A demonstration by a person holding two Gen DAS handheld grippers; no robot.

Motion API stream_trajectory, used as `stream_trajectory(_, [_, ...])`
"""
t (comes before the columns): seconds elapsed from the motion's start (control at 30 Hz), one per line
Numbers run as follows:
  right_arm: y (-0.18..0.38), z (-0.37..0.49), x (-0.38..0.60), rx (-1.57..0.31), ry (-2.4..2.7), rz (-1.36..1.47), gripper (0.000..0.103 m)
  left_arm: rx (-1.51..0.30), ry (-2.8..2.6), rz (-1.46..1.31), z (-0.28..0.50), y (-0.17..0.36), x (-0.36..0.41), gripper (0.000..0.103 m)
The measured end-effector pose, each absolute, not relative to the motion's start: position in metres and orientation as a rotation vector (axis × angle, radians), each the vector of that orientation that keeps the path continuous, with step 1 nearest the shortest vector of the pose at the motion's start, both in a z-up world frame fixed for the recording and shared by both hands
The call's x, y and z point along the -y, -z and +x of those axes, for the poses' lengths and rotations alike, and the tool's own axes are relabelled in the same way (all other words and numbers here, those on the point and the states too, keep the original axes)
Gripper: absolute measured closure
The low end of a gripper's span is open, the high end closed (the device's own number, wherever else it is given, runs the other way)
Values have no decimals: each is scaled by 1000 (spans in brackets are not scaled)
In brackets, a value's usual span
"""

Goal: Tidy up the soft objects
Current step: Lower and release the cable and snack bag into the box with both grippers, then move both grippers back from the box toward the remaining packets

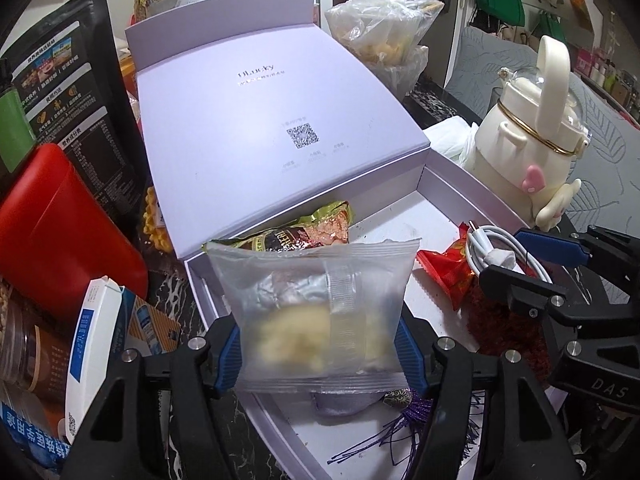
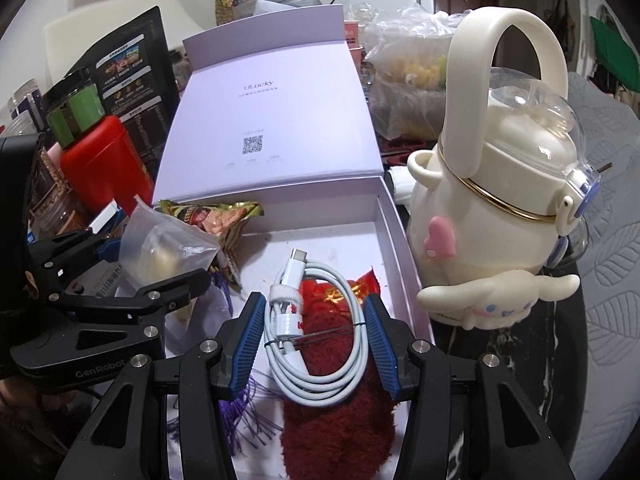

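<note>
While hovering over the lavender box (image 1: 460, 184), already holding several snacks: left gripper (image 1: 320, 344) clamped on frosted pastry packet (image 1: 316, 308), right gripper (image 2: 316, 340) clasping coiled white cable (image 2: 316, 344); both yet to be released.

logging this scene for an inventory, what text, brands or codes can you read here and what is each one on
"uLucky" on the open lid of the lavender box; the small line under it is too small to read.
QR code on the same lid; captions below it are too blurred to read.
"GenRobot" on the left gripper.
"DAS" on the right gripper.
Chinese print on the black pouch and the blue-white carton: too small to read.
</note>
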State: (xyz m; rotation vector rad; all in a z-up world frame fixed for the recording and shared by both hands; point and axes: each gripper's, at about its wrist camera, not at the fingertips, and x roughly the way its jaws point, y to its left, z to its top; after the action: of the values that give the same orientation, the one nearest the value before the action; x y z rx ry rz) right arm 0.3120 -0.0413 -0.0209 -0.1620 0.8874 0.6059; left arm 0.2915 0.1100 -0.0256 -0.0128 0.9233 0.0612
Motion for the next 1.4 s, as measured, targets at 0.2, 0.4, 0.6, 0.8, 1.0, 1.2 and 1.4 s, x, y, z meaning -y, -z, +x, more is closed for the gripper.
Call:
stream_trajectory(0.2, [24,313,41,-906,-593,-173,51,-965,-92,-21,296,29,-111,26])
stream_trajectory(0.4, [19,309,43,-890,-576,-179,44,-946,-104,-3,291,22,-109,26])
stream_trajectory(0.6, [10,303,45,-858,-567,-186,44,-915,-113,7,285,12,-107,26])
stream_trajectory(0.8, [-2,297,48,-827,-570,-179,44,-870,-123,9,277,-3,-107,26])
stream_trajectory(1.0, [-21,284,49,-776,-575,-177,44,-821,-126,4,265,-24,-109,26])
stream_trajectory(1.2, [-40,268,50,-723,-593,-181,44,-760,-137,18,247,-48,-104,26])
stream_trajectory(1.4, [-56,247,61,-679,-578,-168,44,-709,-131,5,223,-70,-101,26])
